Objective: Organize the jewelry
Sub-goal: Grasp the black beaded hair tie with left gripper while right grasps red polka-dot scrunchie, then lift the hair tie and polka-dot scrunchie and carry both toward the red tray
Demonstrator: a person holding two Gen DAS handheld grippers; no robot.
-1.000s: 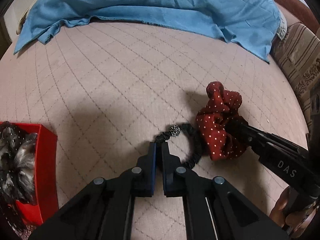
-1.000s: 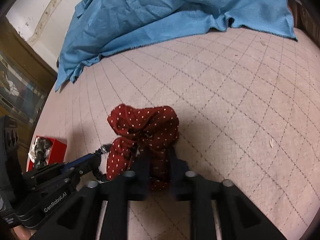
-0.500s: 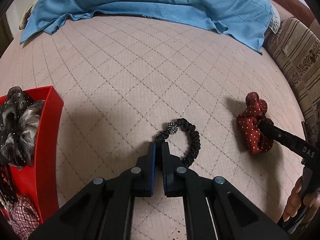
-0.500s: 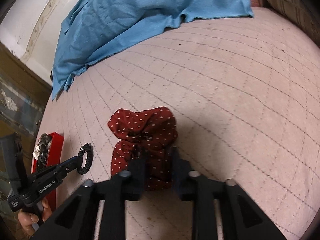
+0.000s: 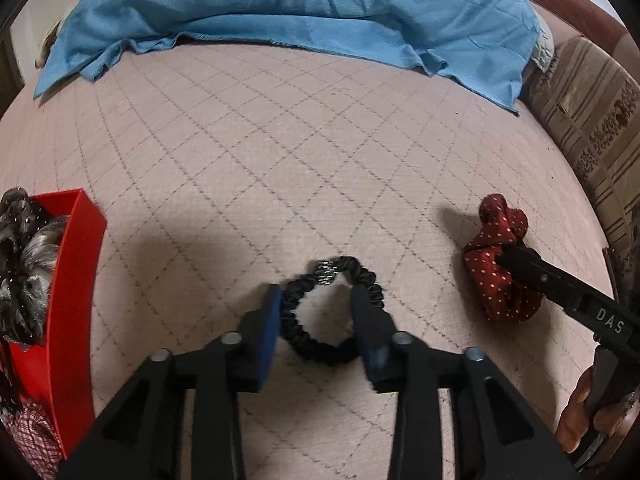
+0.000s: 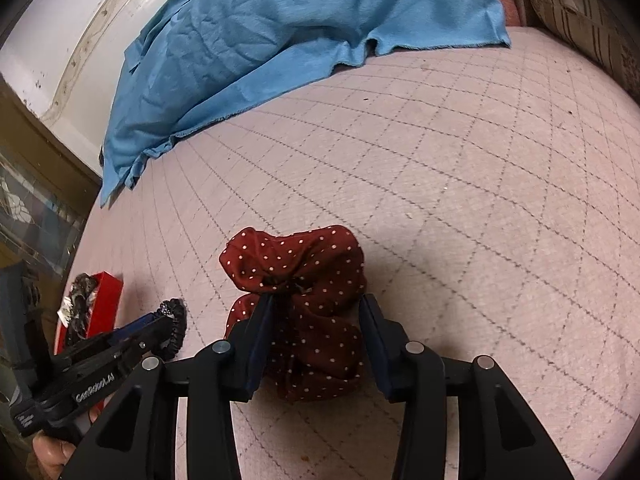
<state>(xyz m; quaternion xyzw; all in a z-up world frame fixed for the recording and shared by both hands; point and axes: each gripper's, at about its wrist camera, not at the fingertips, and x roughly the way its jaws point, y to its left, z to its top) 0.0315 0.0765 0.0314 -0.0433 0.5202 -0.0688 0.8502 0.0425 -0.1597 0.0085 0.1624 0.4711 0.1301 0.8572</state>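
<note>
The left gripper (image 5: 316,300) has its jaws spread wide around the black ruched elastic hair tie with a sparkly bead (image 5: 334,312), which lies flat on the pink quilted mattress (image 5: 280,152), right of the red open box (image 5: 76,280) of scrunchies. The right gripper (image 6: 316,320) is likewise wide open, straddling the dark red white-dotted fabric scrunchie (image 6: 308,292), farther right of the box. With neither item gripped, I judge the risk is closing on thin air: the flat tie could slip under the pads, or the soft scrunchie squash aside.
</note>
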